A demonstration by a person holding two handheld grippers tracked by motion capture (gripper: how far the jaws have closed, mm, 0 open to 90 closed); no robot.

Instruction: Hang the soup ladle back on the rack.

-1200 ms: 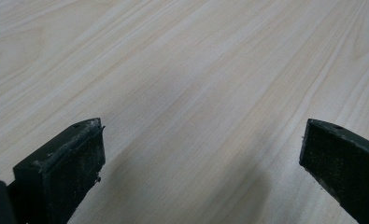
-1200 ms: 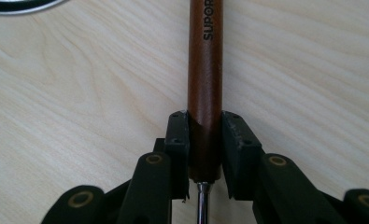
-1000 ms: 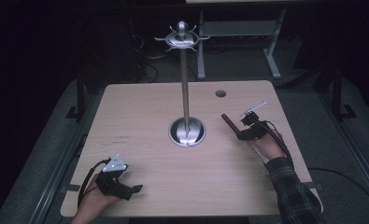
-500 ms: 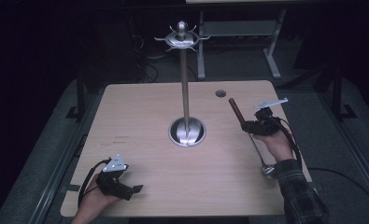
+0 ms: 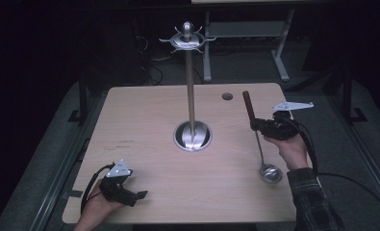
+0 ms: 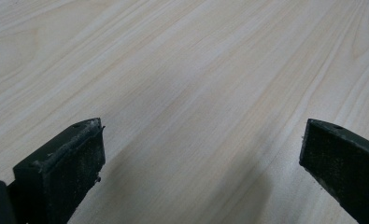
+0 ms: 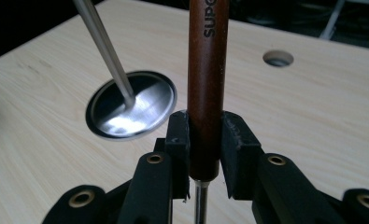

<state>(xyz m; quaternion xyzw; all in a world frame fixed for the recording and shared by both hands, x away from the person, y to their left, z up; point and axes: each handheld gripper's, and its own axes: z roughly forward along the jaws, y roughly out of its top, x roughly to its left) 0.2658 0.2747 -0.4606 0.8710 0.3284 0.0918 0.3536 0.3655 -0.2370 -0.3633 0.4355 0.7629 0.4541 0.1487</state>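
Note:
A ladle [image 5: 260, 144] with a dark brown wooden handle [image 7: 206, 84] and a steel bowl [image 5: 270, 173] hangs upright at the table's right side. My right gripper [image 5: 256, 126] is shut on the lower end of that handle, bowl end down near the table. In the right gripper view the jaws squeeze the handle from both sides [image 7: 204, 140]. A steel stand [image 5: 191, 91] with hooks on top [image 5: 187, 39] rises from a round base [image 5: 193, 135] at the table's middle. My left gripper [image 5: 135, 196] rests at the front left, open, with bare wood between its jaws [image 6: 201, 177].
The wooden table [image 5: 144, 115] has a round cable hole [image 5: 227, 96] near its far right edge. Beyond the table, metal frame legs [image 5: 279, 53] stand on the dark floor. A person's plaid sleeve [image 5: 312, 202] comes in at the lower right.
My right gripper has lifted and tilted the ladle from lying flat to nearly upright and moved a little toward the right. The left gripper has stayed put.

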